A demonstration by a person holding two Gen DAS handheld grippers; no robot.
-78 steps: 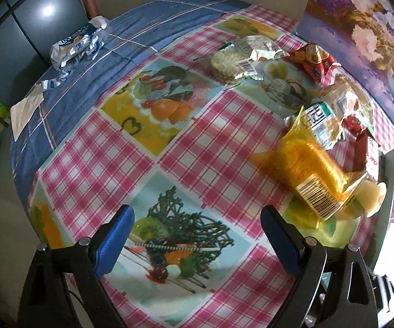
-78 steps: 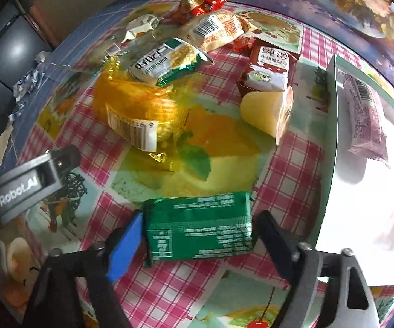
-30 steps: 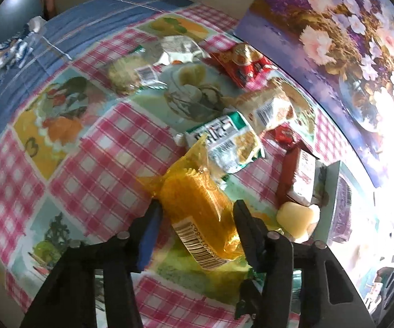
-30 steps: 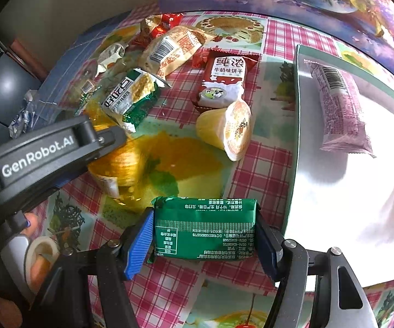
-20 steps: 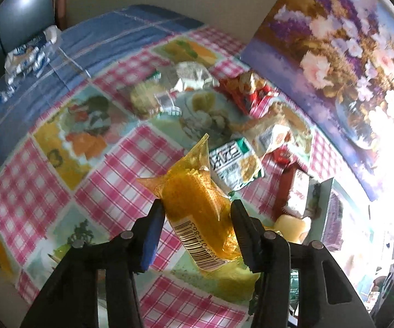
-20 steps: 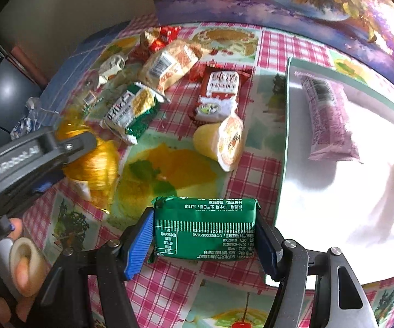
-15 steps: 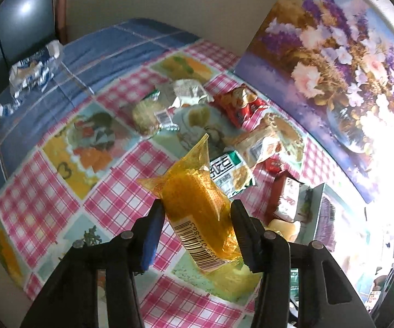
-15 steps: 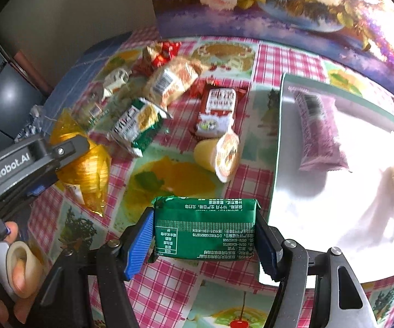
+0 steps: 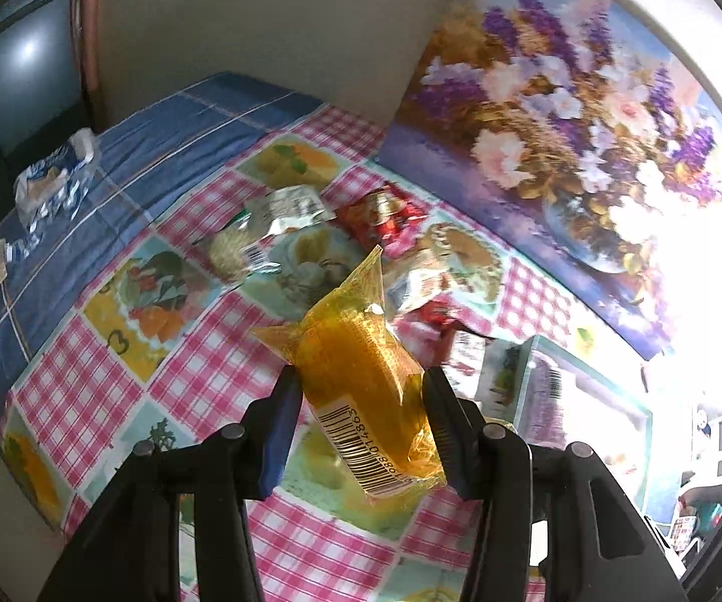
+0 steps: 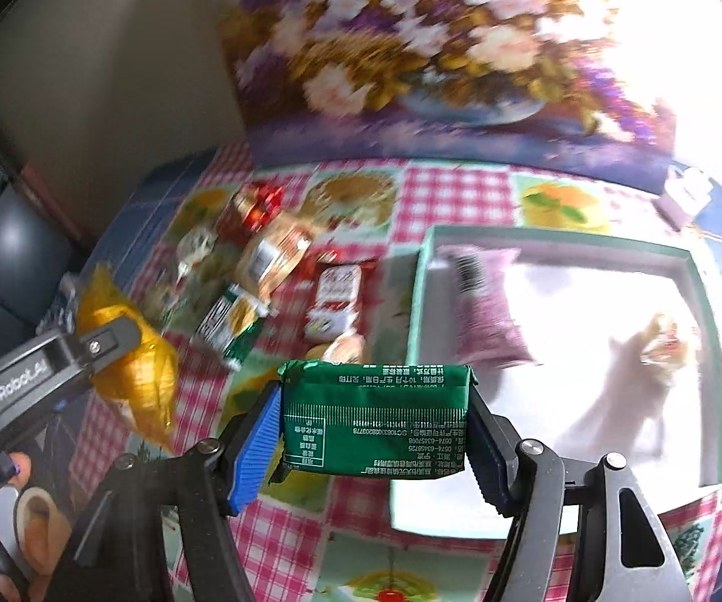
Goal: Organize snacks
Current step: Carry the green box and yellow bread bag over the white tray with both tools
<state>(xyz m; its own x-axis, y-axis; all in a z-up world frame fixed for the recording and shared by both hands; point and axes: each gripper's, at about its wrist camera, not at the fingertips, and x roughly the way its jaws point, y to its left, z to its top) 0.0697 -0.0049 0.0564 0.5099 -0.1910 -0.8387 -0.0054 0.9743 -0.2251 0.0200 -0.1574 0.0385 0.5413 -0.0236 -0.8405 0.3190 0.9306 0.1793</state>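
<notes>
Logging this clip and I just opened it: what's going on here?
A person is sorting snacks with a handheld gripper in each hand. The left gripper is shut on an orange packet, held above the checked tablecloth. The right gripper is shut on a green packet, also lifted, near the tray. The tray already holds a purple packet and another small snack. Several more packets lie loose on the cloth to the tray's left.

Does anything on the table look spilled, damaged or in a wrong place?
Nothing looks spilled or torn. The loose snacks lie scattered at odd angles on the tablecloth beside the box, which seems normal mid-sorting. The pink packet in the box lies askew. The crumpled blue-white wrapper sits apart near the table's edge.
</notes>
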